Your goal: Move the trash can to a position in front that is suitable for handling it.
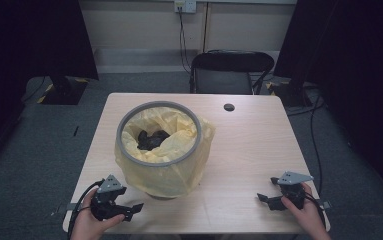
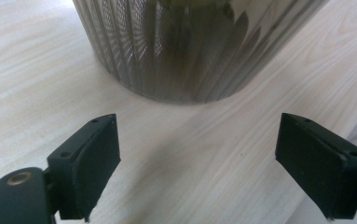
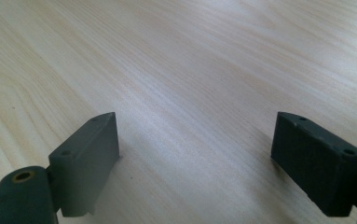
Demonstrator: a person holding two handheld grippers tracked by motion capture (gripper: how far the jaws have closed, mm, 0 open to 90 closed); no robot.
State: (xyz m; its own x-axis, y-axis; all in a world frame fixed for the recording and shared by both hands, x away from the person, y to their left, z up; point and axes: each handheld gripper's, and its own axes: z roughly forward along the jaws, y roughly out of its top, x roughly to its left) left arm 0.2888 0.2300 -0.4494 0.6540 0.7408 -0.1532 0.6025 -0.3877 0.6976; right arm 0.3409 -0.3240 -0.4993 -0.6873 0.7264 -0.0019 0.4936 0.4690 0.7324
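On the table [image 1: 249, 145], left of centre, stands the mesh bin [image 1: 158, 150], probably light and stiff; its yellow liner [image 1: 179, 172] looks thin, slippery, best pinched at the overhang. The 2 grippers, left [image 1: 129, 210] and right [image 1: 268, 200], rest spread, empty.

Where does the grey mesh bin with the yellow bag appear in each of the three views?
High view: the bin stands left of centre on the table, ahead of the left gripper.
Left gripper view: its mesh base is at top centre.
Right gripper view: not in it.
Shared landmark: the pale wooden tabletop.
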